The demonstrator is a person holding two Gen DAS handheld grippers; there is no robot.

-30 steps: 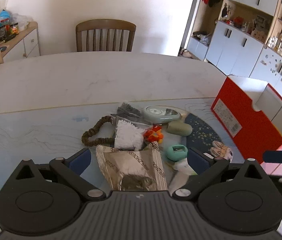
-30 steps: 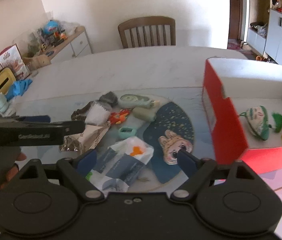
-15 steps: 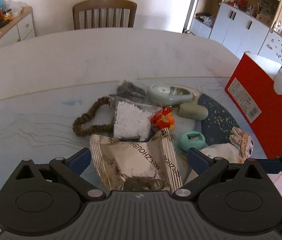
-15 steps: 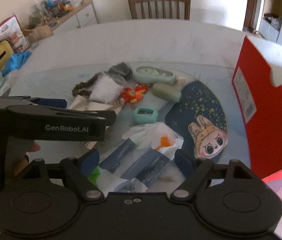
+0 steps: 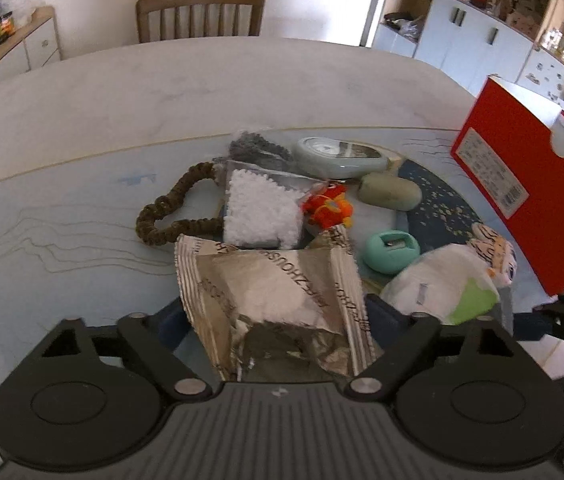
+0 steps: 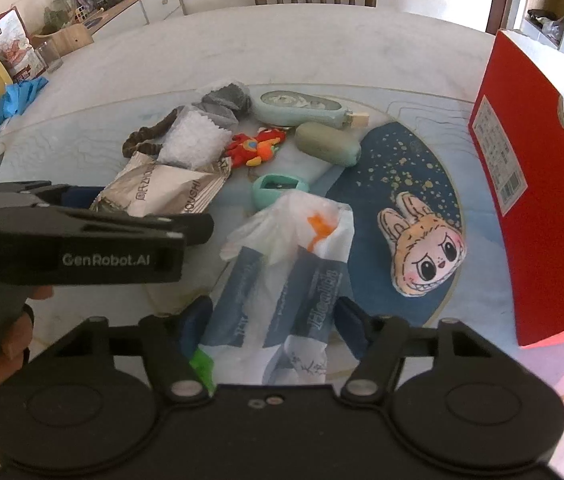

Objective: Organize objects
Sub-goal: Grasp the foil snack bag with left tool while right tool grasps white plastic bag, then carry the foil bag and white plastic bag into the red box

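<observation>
Left wrist view: sorting barely begun, two packets being taken up at once.
Left gripper (image 5: 278, 316) jaws just narrowing around foil packet (image 5: 270, 300); right gripper (image 6: 272, 322) likewise around tissue pack (image 6: 282, 280); contact unclear. Bead loop (image 5: 170, 212), orange toy (image 5: 327, 208), green sharpener (image 5: 389, 252) remain on table (image 5: 162, 88); red box (image 5: 521, 208) stands just beside.

a tight cluster of small items crowds the pale marble table (image 5: 242, 80) centre; the tall red cardboard box (image 6: 521, 184) walls off the right; the far tabletop lies open.
</observation>
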